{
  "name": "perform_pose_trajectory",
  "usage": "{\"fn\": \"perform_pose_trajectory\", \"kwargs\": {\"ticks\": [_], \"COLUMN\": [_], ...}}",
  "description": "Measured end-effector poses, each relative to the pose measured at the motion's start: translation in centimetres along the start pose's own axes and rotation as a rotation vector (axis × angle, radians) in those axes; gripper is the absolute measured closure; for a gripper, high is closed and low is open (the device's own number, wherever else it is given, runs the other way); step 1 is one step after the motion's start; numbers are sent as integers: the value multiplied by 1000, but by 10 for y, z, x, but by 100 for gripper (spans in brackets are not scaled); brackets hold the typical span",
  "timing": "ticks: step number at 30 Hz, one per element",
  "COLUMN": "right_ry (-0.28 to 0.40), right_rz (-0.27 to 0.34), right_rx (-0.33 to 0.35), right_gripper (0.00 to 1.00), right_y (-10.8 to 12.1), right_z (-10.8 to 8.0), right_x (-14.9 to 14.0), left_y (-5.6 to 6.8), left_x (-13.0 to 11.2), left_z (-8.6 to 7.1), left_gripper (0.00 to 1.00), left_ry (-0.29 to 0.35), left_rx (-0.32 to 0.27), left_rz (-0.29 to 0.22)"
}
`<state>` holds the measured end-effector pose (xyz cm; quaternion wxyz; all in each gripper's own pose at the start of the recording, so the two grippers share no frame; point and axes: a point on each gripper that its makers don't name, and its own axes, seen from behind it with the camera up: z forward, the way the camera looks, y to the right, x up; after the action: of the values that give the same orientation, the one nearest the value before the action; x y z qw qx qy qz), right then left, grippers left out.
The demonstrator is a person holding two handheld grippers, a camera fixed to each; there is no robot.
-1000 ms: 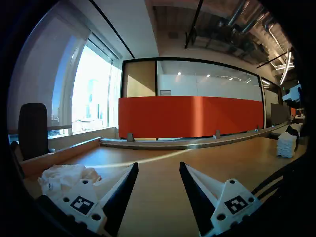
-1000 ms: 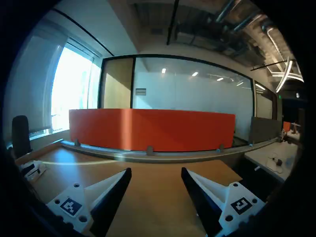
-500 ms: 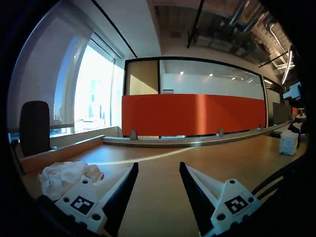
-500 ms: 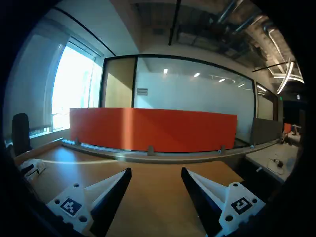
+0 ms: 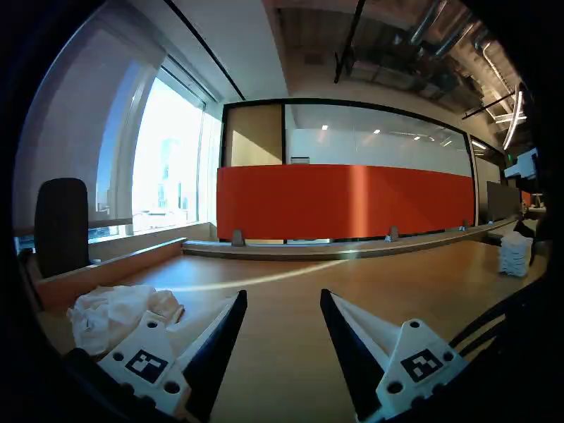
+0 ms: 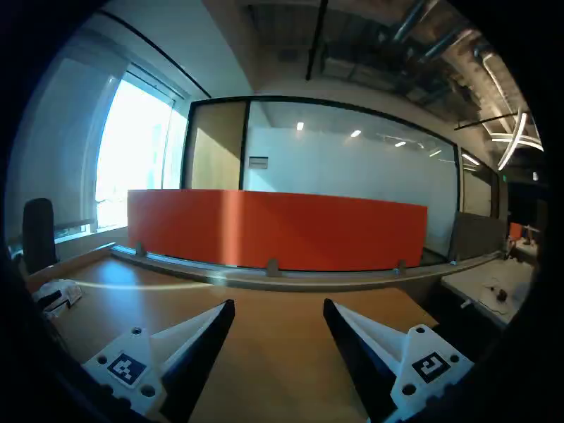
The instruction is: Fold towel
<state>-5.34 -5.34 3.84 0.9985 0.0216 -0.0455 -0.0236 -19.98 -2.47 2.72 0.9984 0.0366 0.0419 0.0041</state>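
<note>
The long wooden table (image 5: 395, 282) ran out to an orange partition (image 5: 345, 201) at its far edge. The towel (image 5: 113, 317), white and crumpled into a heap with no clear long axis, lay on the table near the window side, just beside and to the left of the left gripper (image 5: 283, 292), partly behind its left finger. A small stack of folded cloths (image 5: 513, 255) sat well apart to the right. The right gripper (image 6: 278, 302) pointed at bare wood. Both grippers had their fingers spread apart, holding nothing. I judged the left one nearer; it would need to swing left.
</note>
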Motion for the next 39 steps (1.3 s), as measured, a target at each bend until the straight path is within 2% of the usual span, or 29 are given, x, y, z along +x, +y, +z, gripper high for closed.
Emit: {"fn": "perform_pose_trajectory", "kwargs": {"ticks": [9, 20, 24, 29, 39], "right_ry": [25, 48, 69, 83, 88], "right_rz": [-6, 43, 73, 83, 125], "right_rx": [-5, -26, -18, -17, -36], "right_gripper": [2, 2, 2, 2, 2], "right_y": [14, 46, 51, 56, 67], "right_z": [2, -1, -2, -5, -9], "right_x": [1, -26, -35, -53, -90], "left_y": [0, 1, 2, 2, 2], "left_x": [0, 1, 1, 1, 1], "left_z": [0, 0, 0, 0, 0], "left_gripper": [24, 24, 24, 24, 24], "left_ry": [-1, -1, -1, -1, -1], "left_rx": [0, 0, 0, 0, 0], "left_rz": [1, 1, 1, 1, 1]}}
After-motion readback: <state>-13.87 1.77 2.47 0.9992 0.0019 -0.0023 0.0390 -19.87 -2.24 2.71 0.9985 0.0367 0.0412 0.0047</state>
